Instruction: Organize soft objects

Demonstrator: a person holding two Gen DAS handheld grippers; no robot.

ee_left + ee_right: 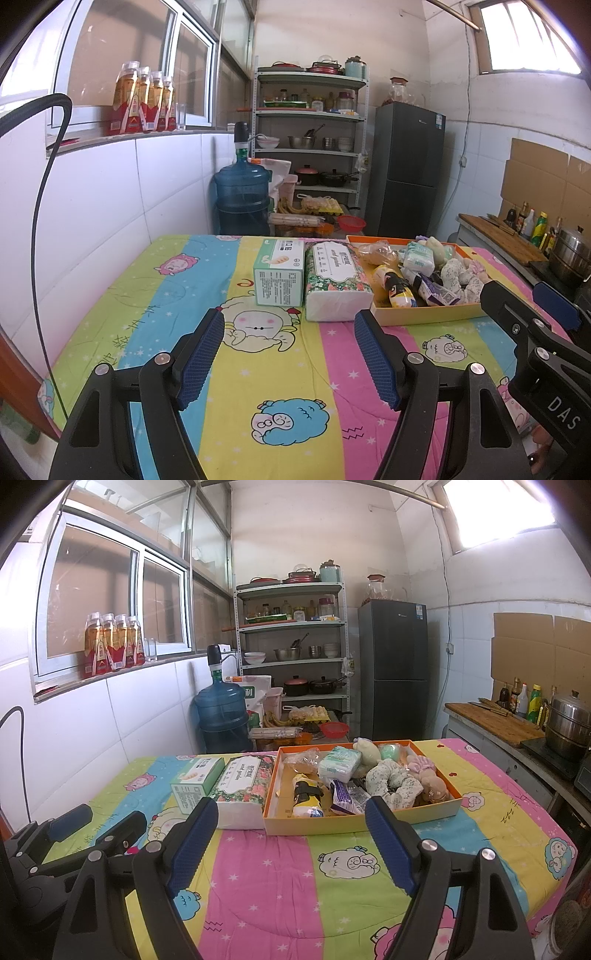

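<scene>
Both grippers hover low over a desk (258,893) covered with a striped cartoon-sheep cloth, and neither has hold of anything. The left gripper (290,354) stands with its blue-padded jaws wide apart, only bare cloth between them. The right gripper (291,840) is spread just as wide and is likewise empty; its far fingertip lines up with the near wall of a shallow orange tray (362,823), though whether it touches cannot be told. The tray sits toward the far right of the desk and holds a jumble of soft things: a pale blue-green pack of tissues (340,764), a floral fabric piece (391,781), a pink plush toy (424,770), a yellow-and-black plush toy (306,794) and a purple wrapper (345,795). Touching the tray's left wall lies a floral-wrapped tissue pack (242,790), and just left of that stands a green-and-white box (197,781). In the left wrist view the right gripper's black body shows at the right edge, near the tray's corner.
</scene>
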